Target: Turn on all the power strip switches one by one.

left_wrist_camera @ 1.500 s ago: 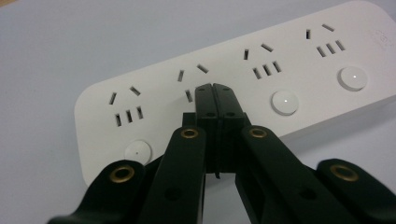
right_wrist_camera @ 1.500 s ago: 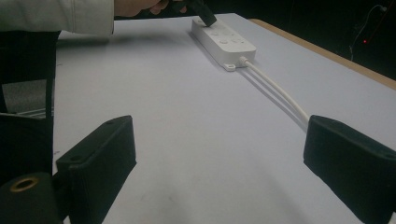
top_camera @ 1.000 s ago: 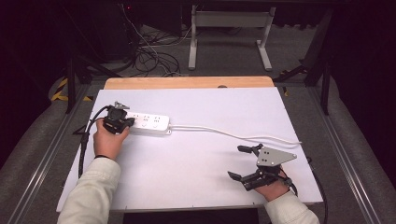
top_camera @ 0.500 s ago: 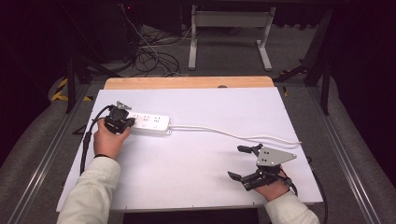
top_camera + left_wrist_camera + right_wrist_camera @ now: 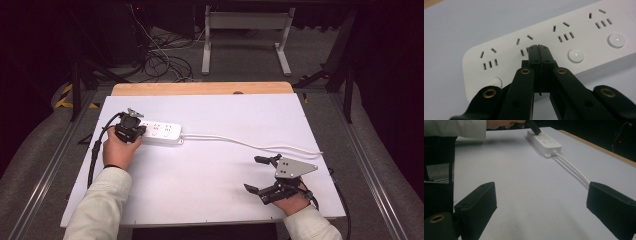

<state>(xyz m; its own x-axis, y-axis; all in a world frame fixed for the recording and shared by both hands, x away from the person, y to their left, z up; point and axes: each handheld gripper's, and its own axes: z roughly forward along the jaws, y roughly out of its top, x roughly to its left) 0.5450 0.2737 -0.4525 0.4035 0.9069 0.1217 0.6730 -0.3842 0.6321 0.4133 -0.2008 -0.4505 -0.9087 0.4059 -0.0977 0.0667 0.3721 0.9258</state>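
Observation:
A white power strip (image 5: pixel 161 133) with several sockets and round buttons lies at the left of the white table (image 5: pixel 210 200). My left gripper (image 5: pixel 137 130) is shut, its joined tips resting on the strip's top (image 5: pixel 586 37) by the second socket from the end, just above a button row. Nothing is held between its jaws (image 5: pixel 539 48). My right gripper (image 5: pixel 252 174) rests near the front right of the table, jaws wide open and nothing between them (image 5: pixel 541 202). From there the strip (image 5: pixel 546 143) lies far ahead, with the left gripper (image 5: pixel 534 127) on it.
The strip's white cable (image 5: pixel 250 145) runs right across the table to its right edge, passing just beyond the right gripper (image 5: pixel 574 168). A wooden edge (image 5: pixel 200 88) borders the far side. Cables and a metal stand (image 5: pixel 245 30) lie on the floor beyond.

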